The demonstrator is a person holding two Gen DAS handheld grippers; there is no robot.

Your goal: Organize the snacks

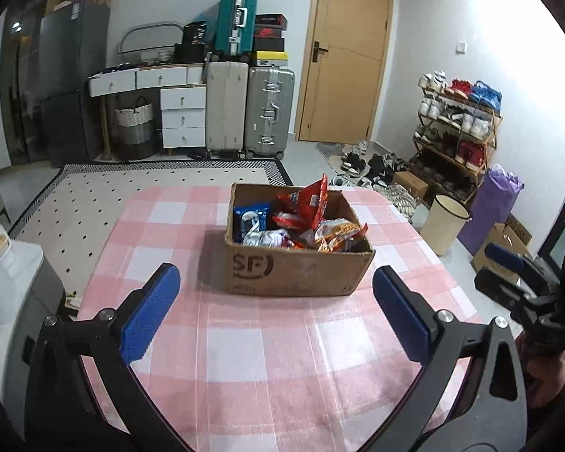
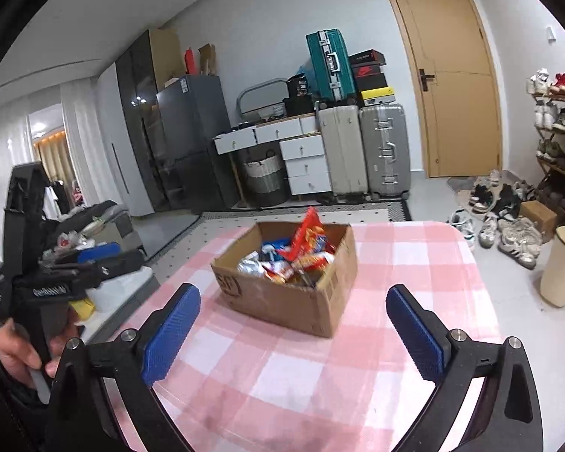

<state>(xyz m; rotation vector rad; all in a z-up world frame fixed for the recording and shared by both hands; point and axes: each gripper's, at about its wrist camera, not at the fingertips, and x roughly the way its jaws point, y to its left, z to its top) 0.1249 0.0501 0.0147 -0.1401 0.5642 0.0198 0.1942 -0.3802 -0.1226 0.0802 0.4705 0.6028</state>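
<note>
A brown cardboard box stands on the pink checked tablecloth. It holds several snack packets: a red bag sticking up, a blue pack and an orange bag. My left gripper is open and empty, a little in front of the box. My right gripper is open and empty, in front of the box, with the red bag showing above its rim. Each gripper also shows at the edge of the other's view, the right one and the left one.
A cream bin stands on the floor right of the table. A shoe rack, loose shoes, suitcases, a white drawer desk and a dark fridge line the far side. A white appliance sits left of the table.
</note>
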